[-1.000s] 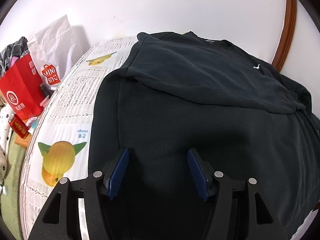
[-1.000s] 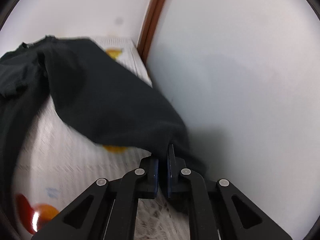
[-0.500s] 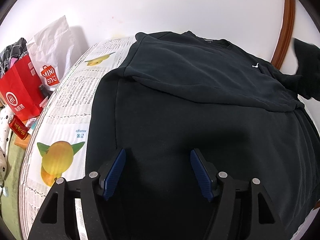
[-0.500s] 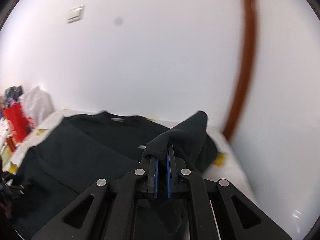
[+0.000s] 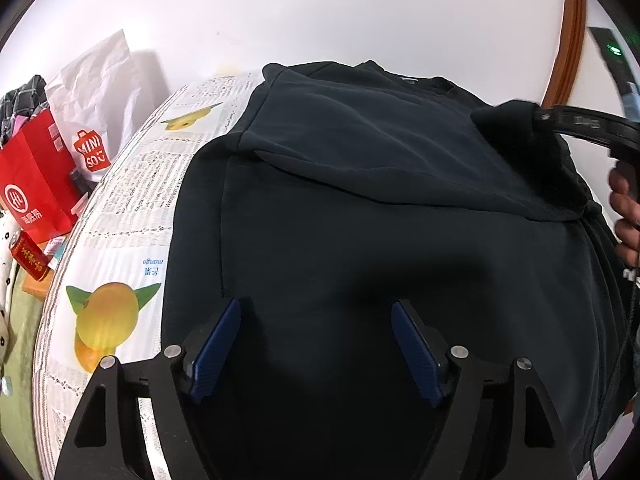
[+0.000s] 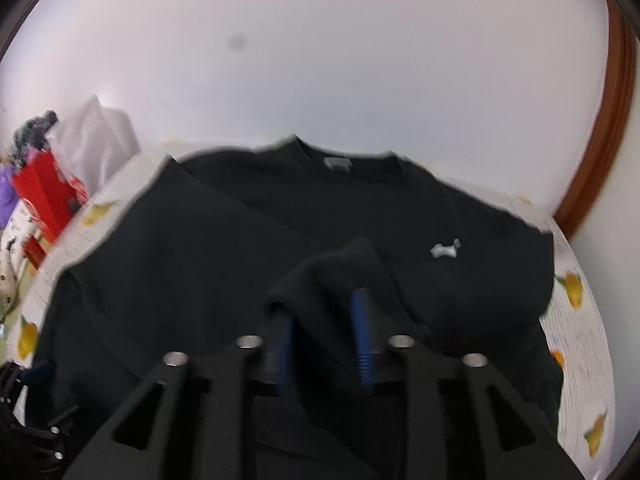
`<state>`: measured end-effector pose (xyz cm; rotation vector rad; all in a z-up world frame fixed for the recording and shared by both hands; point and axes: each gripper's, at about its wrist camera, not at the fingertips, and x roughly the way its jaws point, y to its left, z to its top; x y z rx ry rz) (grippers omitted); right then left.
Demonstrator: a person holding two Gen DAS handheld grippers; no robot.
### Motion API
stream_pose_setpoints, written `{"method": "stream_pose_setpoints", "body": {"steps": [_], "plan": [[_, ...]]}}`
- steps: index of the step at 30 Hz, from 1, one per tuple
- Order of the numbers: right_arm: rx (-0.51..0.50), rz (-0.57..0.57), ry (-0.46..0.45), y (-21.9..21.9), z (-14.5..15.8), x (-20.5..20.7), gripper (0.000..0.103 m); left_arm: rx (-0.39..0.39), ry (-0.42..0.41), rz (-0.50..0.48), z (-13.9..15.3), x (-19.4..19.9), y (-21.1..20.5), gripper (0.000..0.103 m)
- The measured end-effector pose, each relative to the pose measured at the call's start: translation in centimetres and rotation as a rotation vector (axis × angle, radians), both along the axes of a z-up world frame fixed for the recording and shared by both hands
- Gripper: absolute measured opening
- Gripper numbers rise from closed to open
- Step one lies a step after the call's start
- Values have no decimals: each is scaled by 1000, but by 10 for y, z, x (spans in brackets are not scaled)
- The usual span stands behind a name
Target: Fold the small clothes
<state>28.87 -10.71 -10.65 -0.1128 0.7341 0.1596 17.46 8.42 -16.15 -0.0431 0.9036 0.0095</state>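
A black sweatshirt (image 5: pixel 360 220) lies spread on a table covered with a fruit-print cloth (image 5: pixel 132 216), its left sleeve folded across the chest. My left gripper (image 5: pixel 316 344) is open and empty just above the sweatshirt's lower body. My right gripper (image 6: pixel 324 328) hovers over the chest of the sweatshirt (image 6: pixel 200 248); its jaws stand parted, with the cuff of the right sleeve (image 6: pixel 340 272) draped loosely between and over them. The right gripper also shows in the left wrist view (image 5: pixel 560 120), at the right shoulder with the sleeve end (image 5: pixel 508 128).
A red paper bag (image 5: pixel 36 184) and a white Miniso bag (image 5: pixel 96 92) stand left of the table against the white wall. A red can (image 5: pixel 30 256) lies below them. A brown door frame (image 5: pixel 568 40) rises at the back right.
My right gripper carried the right sleeve from the table's right side over onto the chest, and its jaws have parted from shut. My left gripper has barely moved.
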Motion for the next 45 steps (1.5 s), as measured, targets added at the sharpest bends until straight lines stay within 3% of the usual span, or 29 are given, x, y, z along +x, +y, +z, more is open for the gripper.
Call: {"method": "stream_pose_setpoints", "body": {"steps": [1,3,4,10,14,15,19,21,30,33,38,40,41,45], "plan": [[16,-18,-10,-8,2,-6,62,3,2,-3,0,0,-1,78],[56,-36,-21,-29,11,-18,82,9,5,-10,0,1,-3,80],[82,-28,-30,-40,14,-26,86,13,7,-13,0,1,-3,80],[73,-76,-47,-109,22,-66,88,14,25,-10,18,-2,-9,80],[105,-126,-43,-150,17,-84,88,10,16,-56,40,7,-37,80],[92,-149,-40,-158,14,-87,84,16,12,-75,45,11,-50,80],[43,-196,15,-184,-2,-91,35,33,-13,-146,61,27,-99,80],[50,-215,41,-200,-9,-95,25,36,-19,-188,66,37,-125,80],[3,-232,54,-239,-24,-125,24,16,-16,-322,53,86,-227,79],[-2,-239,52,-249,-28,-135,24,19,-14,-354,44,100,-253,74],[3,-247,49,-261,-32,-146,24,115,-11,-363,22,116,-283,70],[-2,-250,46,-263,-33,-149,25,137,-8,-355,16,119,-285,63],[-1,-257,47,-264,-34,-149,25,141,-10,-358,14,120,-287,49],[17,-264,58,-265,-36,-145,25,63,-20,-384,26,113,-279,16]]}}
